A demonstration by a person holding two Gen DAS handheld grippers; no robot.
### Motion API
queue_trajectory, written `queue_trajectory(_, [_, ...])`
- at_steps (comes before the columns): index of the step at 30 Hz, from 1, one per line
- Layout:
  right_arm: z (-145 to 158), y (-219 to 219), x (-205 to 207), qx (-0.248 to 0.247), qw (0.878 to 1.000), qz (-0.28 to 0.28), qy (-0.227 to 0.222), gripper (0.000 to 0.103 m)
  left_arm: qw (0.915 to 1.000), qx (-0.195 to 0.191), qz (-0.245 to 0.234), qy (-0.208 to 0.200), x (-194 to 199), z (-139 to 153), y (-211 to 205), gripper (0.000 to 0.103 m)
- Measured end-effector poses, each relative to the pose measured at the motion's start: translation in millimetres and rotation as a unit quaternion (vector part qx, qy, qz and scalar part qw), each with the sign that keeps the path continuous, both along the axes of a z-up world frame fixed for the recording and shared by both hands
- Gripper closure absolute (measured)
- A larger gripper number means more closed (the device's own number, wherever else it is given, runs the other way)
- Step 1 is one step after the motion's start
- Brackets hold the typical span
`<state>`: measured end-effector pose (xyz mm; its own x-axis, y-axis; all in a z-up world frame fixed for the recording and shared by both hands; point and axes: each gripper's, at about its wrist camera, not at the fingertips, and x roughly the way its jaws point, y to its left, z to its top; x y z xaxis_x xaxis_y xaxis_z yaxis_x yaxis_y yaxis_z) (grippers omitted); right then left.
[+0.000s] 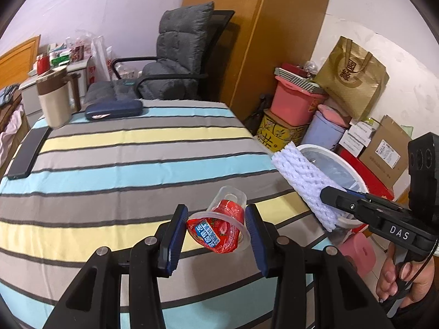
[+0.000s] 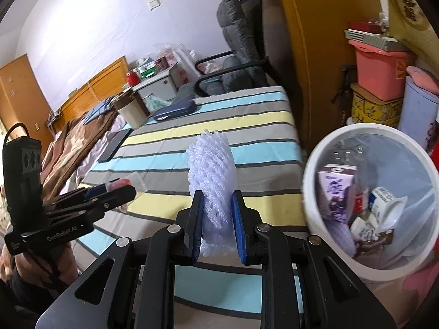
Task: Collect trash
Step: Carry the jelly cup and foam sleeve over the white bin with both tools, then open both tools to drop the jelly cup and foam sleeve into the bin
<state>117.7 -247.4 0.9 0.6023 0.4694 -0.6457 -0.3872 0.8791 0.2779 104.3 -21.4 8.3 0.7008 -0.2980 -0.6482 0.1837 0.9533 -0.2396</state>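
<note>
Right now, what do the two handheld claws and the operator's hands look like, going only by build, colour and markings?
Both are matte black plastic with silver pivot screws and blue ribbed pads. The left claw carries white "GenRobot.AI" lettering on its side and a boxy black camera block. The right claw reads "DAS" in white, with a thin black cable near its handle. The right hand is bare, above a dark sleeve.

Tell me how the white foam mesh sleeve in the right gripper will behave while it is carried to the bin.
The white foam mesh sleeve looks soft: it seems pinched narrow between the right gripper pads. It is probably very light, since it stands well past the fingertips without drooping. Its springy netting may slip or pop free, so a steady squeeze seems wise.
</note>
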Motion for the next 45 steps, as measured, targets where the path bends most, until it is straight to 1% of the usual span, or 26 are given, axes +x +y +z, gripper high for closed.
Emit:
queue_trajectory(4, [2,-17,-3,-0.001,1.0,-0.025,-0.005,0.08,0.9998,0.001,-0.02,-0.001,6,3,-18,0.059])
queue_trajectory(12, [5,-55,-7,-0.002,0.997,-0.081,-0.009,0.08,0.997,0.005,-0.077,-0.004,25,7,-75,0.059])
queue_trajectory(17, [4,-84,-11,-0.003,0.992,-0.122,-0.009,0.08,0.9934,0.009,-0.114,-0.008,37,10,-111,0.059])
queue_trajectory(22, [3,-106,-14,-0.01,0.987,-0.159,-0.008,0.08,0.9903,0.004,-0.139,-0.005,48,9,-138,0.059])
queue_trajectory(30, [-1,-119,-12,-0.02,0.983,-0.185,-0.002,0.08,0.9854,0.005,-0.17,0.003,64,1,-173,0.059])
queue_trajectory(39, [-9,-130,-5,-0.03,0.978,-0.205,0.008,0.08,0.9809,0.012,-0.193,0.016,84,-13,-207,0.059])
queue_trajectory(45, [-19,-138,6,-0.04,0.975,-0.215,0.025,0.08,0.978,0.02,-0.206,0.023,98,-22,-228,0.059])
